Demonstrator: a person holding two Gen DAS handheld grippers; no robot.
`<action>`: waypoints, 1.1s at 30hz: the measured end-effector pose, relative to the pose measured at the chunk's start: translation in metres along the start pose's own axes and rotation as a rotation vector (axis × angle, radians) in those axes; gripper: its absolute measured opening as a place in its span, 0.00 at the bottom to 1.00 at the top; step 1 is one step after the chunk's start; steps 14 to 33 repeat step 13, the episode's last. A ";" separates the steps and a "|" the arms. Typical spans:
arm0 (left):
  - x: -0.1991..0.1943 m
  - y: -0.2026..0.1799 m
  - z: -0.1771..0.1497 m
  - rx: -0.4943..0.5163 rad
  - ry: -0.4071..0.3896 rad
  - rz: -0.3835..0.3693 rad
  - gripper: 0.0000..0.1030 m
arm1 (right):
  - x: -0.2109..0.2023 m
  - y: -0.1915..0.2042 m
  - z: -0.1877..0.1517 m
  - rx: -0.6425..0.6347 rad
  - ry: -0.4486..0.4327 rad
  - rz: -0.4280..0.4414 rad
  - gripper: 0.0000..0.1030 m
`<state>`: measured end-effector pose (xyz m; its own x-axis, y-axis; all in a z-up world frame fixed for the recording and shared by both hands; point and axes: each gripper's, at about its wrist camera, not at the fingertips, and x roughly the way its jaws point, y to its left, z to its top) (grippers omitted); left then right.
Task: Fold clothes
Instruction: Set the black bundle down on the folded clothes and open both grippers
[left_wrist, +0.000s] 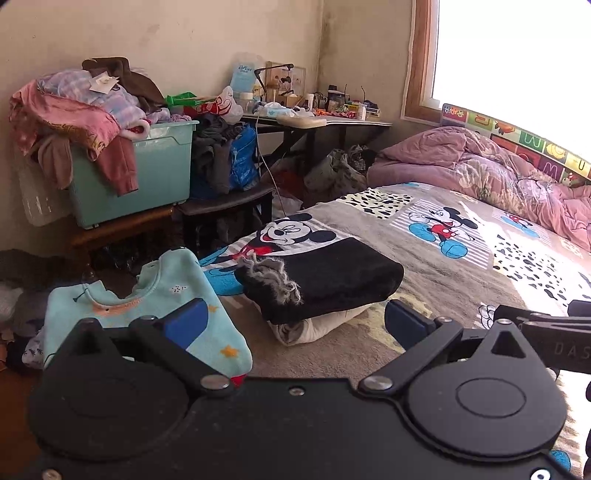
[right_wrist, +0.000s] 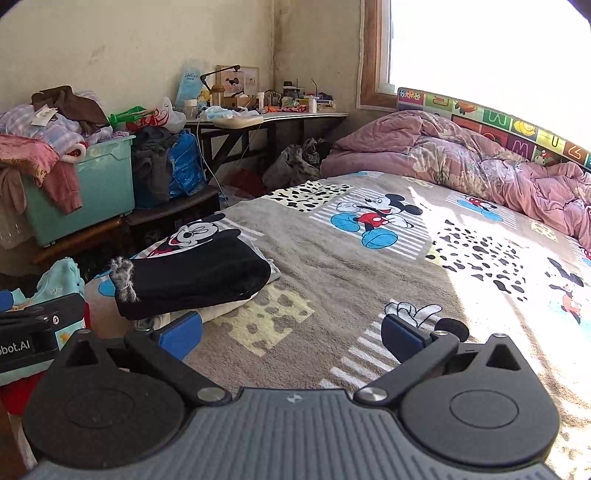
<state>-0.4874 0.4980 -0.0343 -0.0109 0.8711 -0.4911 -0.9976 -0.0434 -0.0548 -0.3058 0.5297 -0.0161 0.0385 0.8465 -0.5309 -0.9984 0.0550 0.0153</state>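
Black folded garment (left_wrist: 325, 277) beside turquoise sweater (left_wrist: 147, 314)

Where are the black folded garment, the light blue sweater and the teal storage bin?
black folded garment (left_wrist: 332, 273), left wrist view, on its top face.
light blue sweater (left_wrist: 155, 295), left wrist view, on the chest below the collar.
teal storage bin (right_wrist: 99, 184), right wrist view, on its front wall.

Ahead of the fingers spreads a grey Mickey Mouse bedspread (right_wrist: 332, 258); far right lies a crumpled pink quilt (right_wrist: 461, 158), far left a cluttered dark desk (left_wrist: 332, 123).
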 end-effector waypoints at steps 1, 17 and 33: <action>0.001 -0.001 -0.001 0.008 0.001 0.007 1.00 | 0.000 0.000 0.000 0.002 -0.001 -0.001 0.99; 0.003 0.003 -0.007 -0.024 0.009 -0.006 1.00 | 0.007 0.003 -0.005 0.011 0.009 0.003 0.99; 0.003 0.003 -0.007 -0.024 0.009 -0.006 1.00 | 0.007 0.003 -0.005 0.011 0.009 0.003 0.99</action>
